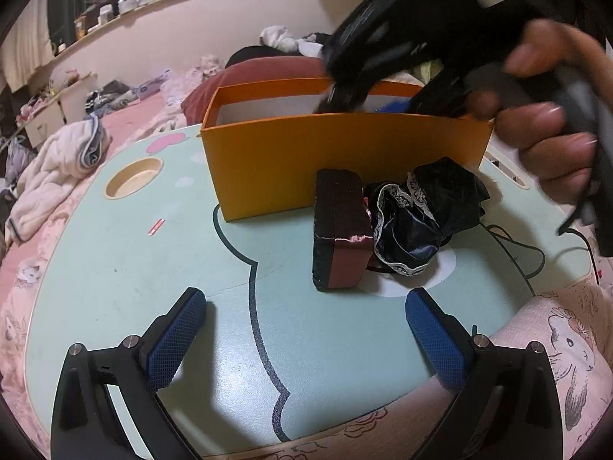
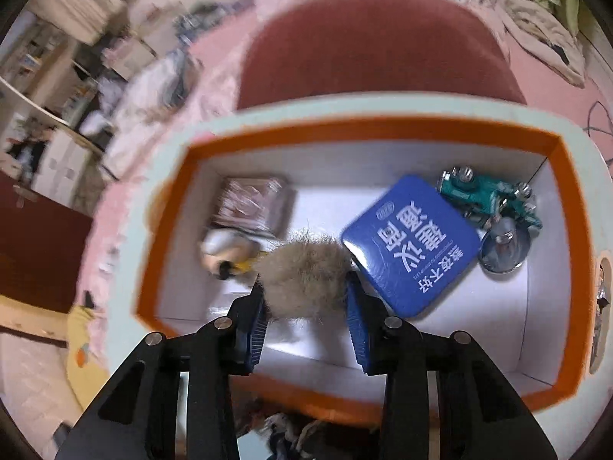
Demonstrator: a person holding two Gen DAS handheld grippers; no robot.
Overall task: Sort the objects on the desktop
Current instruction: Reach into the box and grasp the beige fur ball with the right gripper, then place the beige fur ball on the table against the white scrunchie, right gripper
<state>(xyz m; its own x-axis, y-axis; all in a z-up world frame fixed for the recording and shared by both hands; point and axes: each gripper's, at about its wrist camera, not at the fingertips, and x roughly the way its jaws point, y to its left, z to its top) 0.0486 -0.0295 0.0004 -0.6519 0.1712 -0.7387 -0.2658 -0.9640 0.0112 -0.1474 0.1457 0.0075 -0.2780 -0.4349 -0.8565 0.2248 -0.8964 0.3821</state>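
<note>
An orange box (image 1: 306, 161) stands on the pale green table (image 1: 134, 268). In front of it lie a dark red case (image 1: 341, 230) and a bundle of black satin with white lace (image 1: 421, 211). My left gripper (image 1: 306, 299) hovers open before them with nothing between its blue pads. A hand (image 1: 551, 134) holds my right gripper (image 1: 341, 96) over the box, blurred. In the right wrist view my right gripper (image 2: 304, 287) is shut on a beige fur ball (image 2: 302, 268) with a small white and yellow figure (image 2: 226, 249) hanging from it, above the inside of the orange box (image 2: 345, 130).
Inside the box lie a blue tin (image 2: 413, 241), a teal metal toy (image 2: 490, 199), a silver round piece (image 2: 505, 245) and a pinkish packet (image 2: 253, 207). The table has a round cup hole (image 1: 134, 182). A red cushion (image 2: 375, 46) and bedding surround the table.
</note>
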